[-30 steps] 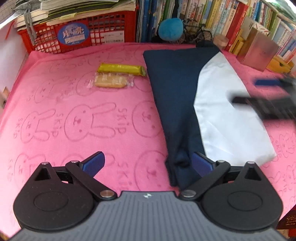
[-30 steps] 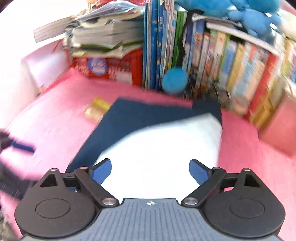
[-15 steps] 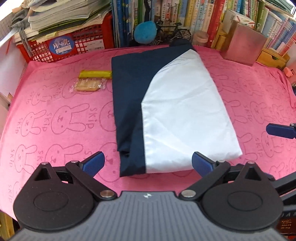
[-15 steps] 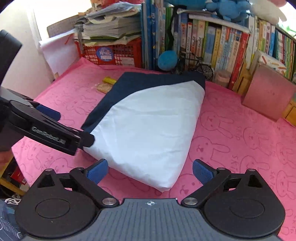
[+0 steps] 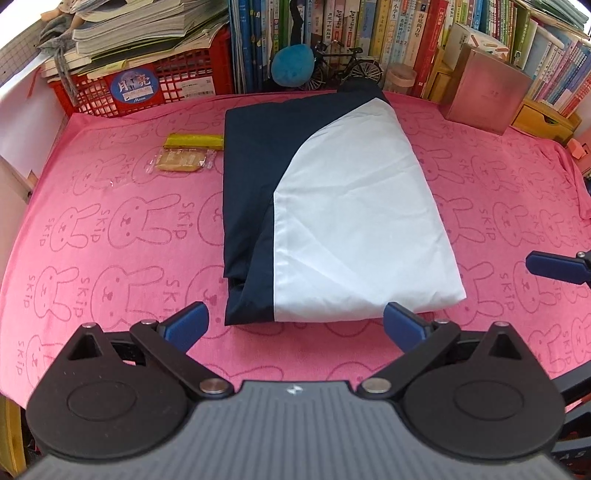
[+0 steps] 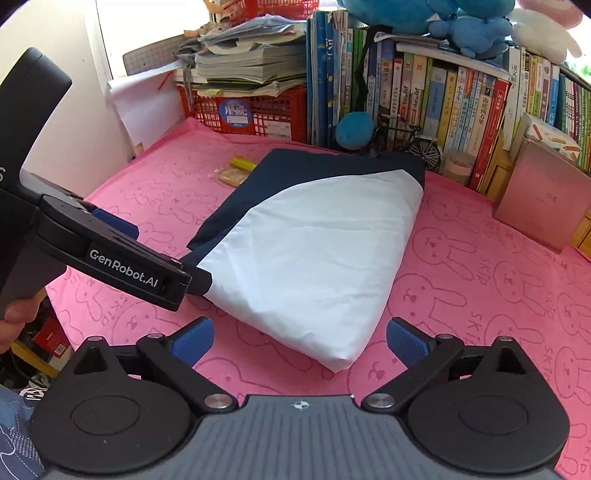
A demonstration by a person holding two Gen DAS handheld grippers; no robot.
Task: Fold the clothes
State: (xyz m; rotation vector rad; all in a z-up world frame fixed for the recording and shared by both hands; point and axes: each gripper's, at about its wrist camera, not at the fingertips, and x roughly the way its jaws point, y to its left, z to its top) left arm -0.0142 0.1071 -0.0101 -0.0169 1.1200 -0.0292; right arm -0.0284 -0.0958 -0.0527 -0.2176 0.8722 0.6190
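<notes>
Only the right wrist view shows plush toys [image 6: 461,22]; both tongs [image 5: 295,325] [image 6: 300,341] gape empty before the folded garment [image 5: 332,221].

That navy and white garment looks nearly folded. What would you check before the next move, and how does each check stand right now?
1. Left tool open and holding nothing: ok.
2. Right tool open and holding nothing: ok.
3. Garment lies flat on the pink cloth: ok.
4. Its near edge is within both tools' view: ok.
5. Snack packets lie beside the garment, not on it: ok.
6. Layers underneath evenly aligned: cannot tell.
</notes>
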